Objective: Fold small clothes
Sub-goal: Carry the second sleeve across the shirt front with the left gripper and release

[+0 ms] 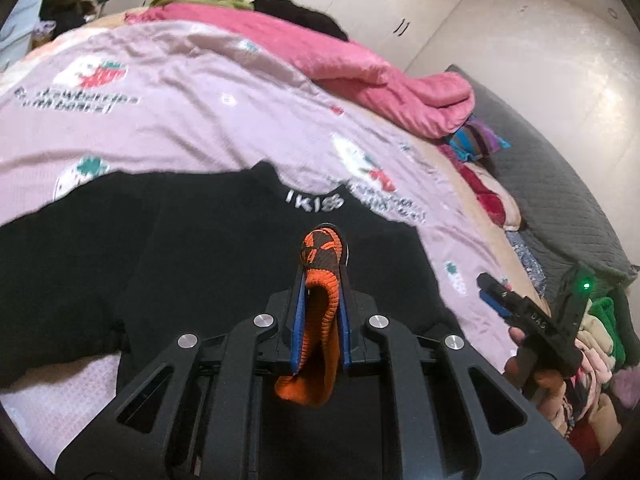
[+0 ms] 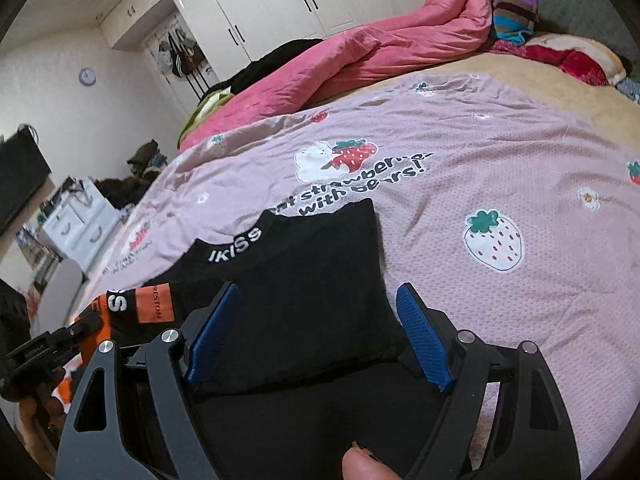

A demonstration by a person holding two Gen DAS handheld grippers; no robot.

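Observation:
A black top (image 1: 192, 248) with white collar lettering lies flat on the lilac strawberry bedspread (image 1: 180, 120). My left gripper (image 1: 322, 240) is shut on an orange and black knit cuff (image 1: 320, 320) of the garment, held above the black cloth. In the right wrist view the black top (image 2: 304, 288) lies partly folded, with an orange label patch (image 2: 154, 304) at its left. My right gripper (image 2: 320, 300) is open, its blue pads (image 2: 424, 336) either side of the folded black cloth. The right gripper also shows in the left wrist view (image 1: 492, 286).
A pink quilt (image 2: 380, 52) is bunched along the far side of the bed. Striped and red cushions (image 2: 516, 12) lie by the grey headboard (image 1: 560, 184). White wardrobes (image 2: 280, 4) stand behind. A pile of clothes (image 1: 600, 344) lies at the bed's right edge.

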